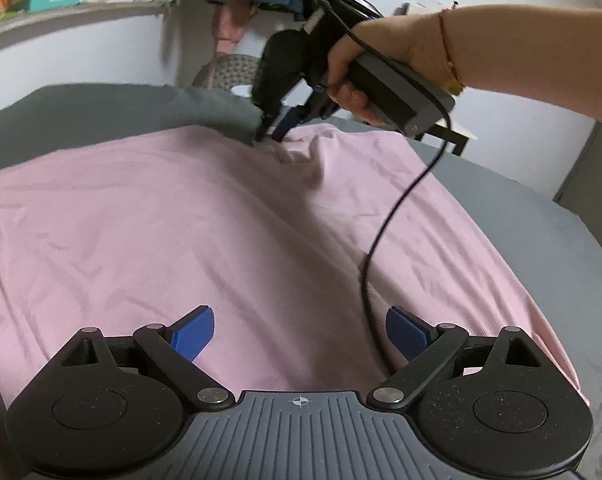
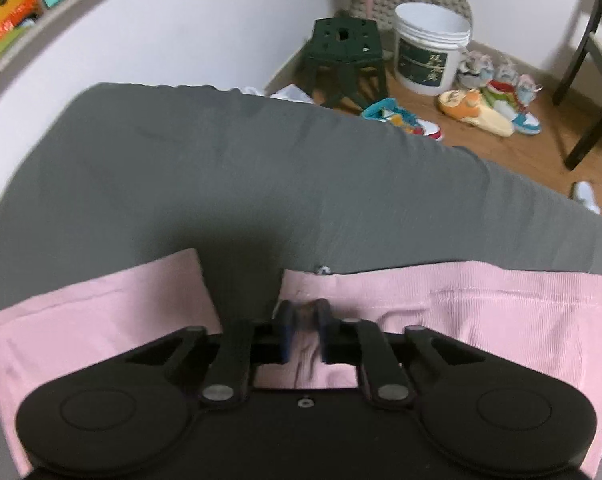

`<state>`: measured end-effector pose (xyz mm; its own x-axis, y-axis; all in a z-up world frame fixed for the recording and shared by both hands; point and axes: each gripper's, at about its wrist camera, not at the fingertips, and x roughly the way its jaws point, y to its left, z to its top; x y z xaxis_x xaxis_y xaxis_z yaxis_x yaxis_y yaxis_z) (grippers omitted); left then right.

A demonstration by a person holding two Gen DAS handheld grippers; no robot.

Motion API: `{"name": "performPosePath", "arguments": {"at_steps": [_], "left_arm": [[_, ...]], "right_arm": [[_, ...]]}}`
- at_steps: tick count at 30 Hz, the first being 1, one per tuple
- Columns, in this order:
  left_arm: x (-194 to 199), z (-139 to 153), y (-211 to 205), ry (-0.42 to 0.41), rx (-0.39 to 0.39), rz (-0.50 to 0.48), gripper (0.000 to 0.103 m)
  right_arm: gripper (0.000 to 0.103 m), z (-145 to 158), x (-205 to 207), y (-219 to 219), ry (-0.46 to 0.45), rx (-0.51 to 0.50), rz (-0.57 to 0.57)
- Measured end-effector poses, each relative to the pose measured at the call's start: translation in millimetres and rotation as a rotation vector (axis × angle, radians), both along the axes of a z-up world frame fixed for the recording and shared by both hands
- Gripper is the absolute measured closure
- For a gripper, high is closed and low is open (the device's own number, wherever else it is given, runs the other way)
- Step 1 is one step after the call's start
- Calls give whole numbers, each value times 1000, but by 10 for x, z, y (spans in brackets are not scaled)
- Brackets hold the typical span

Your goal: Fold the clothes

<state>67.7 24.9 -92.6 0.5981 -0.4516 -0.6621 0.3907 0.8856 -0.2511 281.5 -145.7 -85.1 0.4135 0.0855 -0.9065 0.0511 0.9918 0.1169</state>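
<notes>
- Right gripper (image 2: 303, 320) pinched nearly closed on a bunch of pink garment (image 1: 229, 216) at its far hem; fabric puckered between the blue pads (image 2: 285, 330).
- Left gripper (image 1: 299, 330) spread wide, holding nothing, hovering over the near part of the garment.
- Garment spread flat across grey bed sheet (image 2: 221, 176), far edge near the sheet's own edge; notch or slit visible in the far hem just left of the pinch.
- Risk: pinch looks small, so thin cloth likely to slip out on lifting.
- Risk: only one corner held, so a one-sided pull probably skews the fold and drags wrinkles across.
- Risk: black cable (image 1: 385, 240) hanging over the garment, could snag or sweep the fabric.
- Garment: thin, fine-ribbed knit, soft and limp, faint sheen, shallow creases, stitched hem.
- Sheet: matte grey, smooth, fairly taut.
- Pads: blue, ridged, rectangular.
</notes>
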Motion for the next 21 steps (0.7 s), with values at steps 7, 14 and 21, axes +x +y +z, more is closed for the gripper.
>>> {"name": "performPosePath", "arguments": {"at_steps": [7, 14, 21], "left_arm": [[-62, -50, 67, 22, 10, 14, 10], [-62, -79, 17, 15, 38, -4, 10], [-50, -64, 10, 19, 32, 3, 10]], "right_arm": [[101, 89, 51, 104, -41, -6, 13], [102, 26, 209, 371, -55, 13, 16], [95, 184, 211, 274, -22, -120, 46]]}}
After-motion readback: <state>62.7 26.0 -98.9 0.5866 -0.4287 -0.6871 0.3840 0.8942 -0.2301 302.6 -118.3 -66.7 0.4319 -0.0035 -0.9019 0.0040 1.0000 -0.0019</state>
